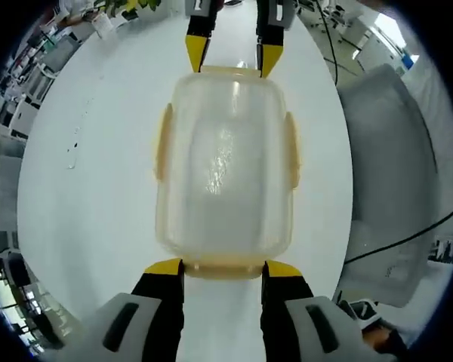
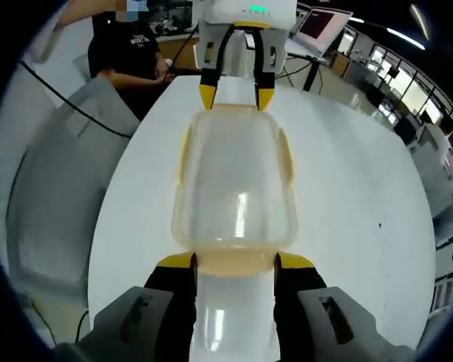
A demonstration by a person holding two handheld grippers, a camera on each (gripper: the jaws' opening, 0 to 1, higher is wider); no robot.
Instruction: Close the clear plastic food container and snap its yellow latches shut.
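Observation:
A clear plastic food container [image 1: 225, 166] lies lengthwise on the white table [image 1: 83, 196], lid on, with yellow latches along its sides and ends. In the left gripper view my left gripper [image 1: 224, 268] holds the near end latch [image 1: 223, 265], a jaw against each side of it. My right gripper [image 1: 234, 56] meets the far end the same way. In the right gripper view the container [image 2: 234, 188] runs away from my right gripper [image 2: 235, 262], which clasps its near end latch [image 2: 235, 260]. My left gripper [image 2: 234, 94] sits at the far end. The side latches [image 2: 186, 162] look flared outward.
A grey covered chair [image 1: 385, 151] stands beside the table, with a black cable [image 1: 408, 237] across it. A person in a dark shirt [image 2: 128, 53] sits at the table's far side. Desks and monitors [image 2: 321, 26] line the room behind.

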